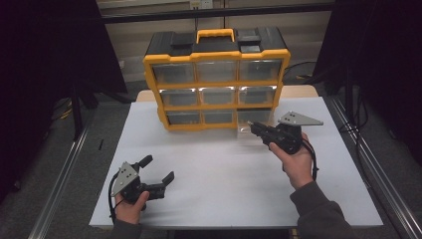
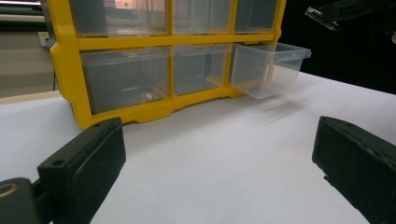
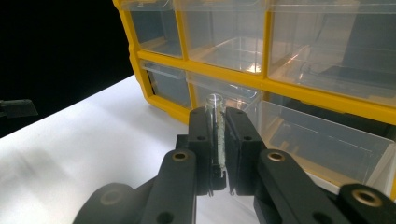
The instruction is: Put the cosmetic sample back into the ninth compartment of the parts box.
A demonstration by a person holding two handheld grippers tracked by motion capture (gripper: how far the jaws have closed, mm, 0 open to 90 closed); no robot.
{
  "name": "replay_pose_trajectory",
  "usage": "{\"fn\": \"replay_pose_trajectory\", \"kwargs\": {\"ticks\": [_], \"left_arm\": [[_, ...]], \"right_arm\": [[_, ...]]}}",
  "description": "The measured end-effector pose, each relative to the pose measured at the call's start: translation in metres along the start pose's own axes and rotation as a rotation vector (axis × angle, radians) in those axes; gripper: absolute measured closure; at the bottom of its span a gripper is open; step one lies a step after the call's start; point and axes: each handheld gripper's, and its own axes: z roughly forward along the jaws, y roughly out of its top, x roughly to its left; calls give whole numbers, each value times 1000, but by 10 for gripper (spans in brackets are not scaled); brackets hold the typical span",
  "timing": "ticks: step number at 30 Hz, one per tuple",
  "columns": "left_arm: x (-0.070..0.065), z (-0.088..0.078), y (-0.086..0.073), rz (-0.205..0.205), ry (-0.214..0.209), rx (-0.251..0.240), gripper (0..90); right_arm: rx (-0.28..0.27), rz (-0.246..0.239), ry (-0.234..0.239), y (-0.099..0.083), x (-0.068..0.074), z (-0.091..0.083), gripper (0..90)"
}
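While the left gripper [image 1: 159,169] rests low at the near left of the table [image 1: 224,174], its jaws stand wide apart with nothing between them; in the left gripper view the two black jaws frame bare white tabletop. Left hand [image 1: 130,206] grips it from below, grey plate on top. Right gripper [image 1: 256,128] is held farther forward at the right, close to the front of the organizer [image 1: 216,79], with the right hand [image 1: 296,162] wrapped around its body and a cable trailing down past the wrist. Its jaws are closed narrow on a small clear tube [image 3: 216,128], which stands upright between them in the right gripper view, open rim poking above the jaw tips; some fine dark content shows inside, too small to identify. Organizer is yellow-framed with a black top and a yellow handle [image 1: 215,35], three rows of three clear drawers, sitting at the far middle of the table. Bottom right drawer [image 2: 271,67] is pulled out toward the person, the other drawers flush with the frame. Tube sits just in front of that open drawer, near its front left corner in the right gripper view; whether it touches the drawer I cannot tell. Grippers are well apart from each other. Room around the table is dark.
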Motion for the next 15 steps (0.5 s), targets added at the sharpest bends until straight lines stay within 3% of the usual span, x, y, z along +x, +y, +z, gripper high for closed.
{"fn": "replay_pose_trajectory", "kwargs": {"ticks": [13,15], "left_arm": [[0,0,0,9,0,6,29],[-1,0,0,-5,-1,-3,29]], "right_arm": [[-15,3,-27,3,-6,4,817],[-17,-2,-29,3,-7,5,817]]}}
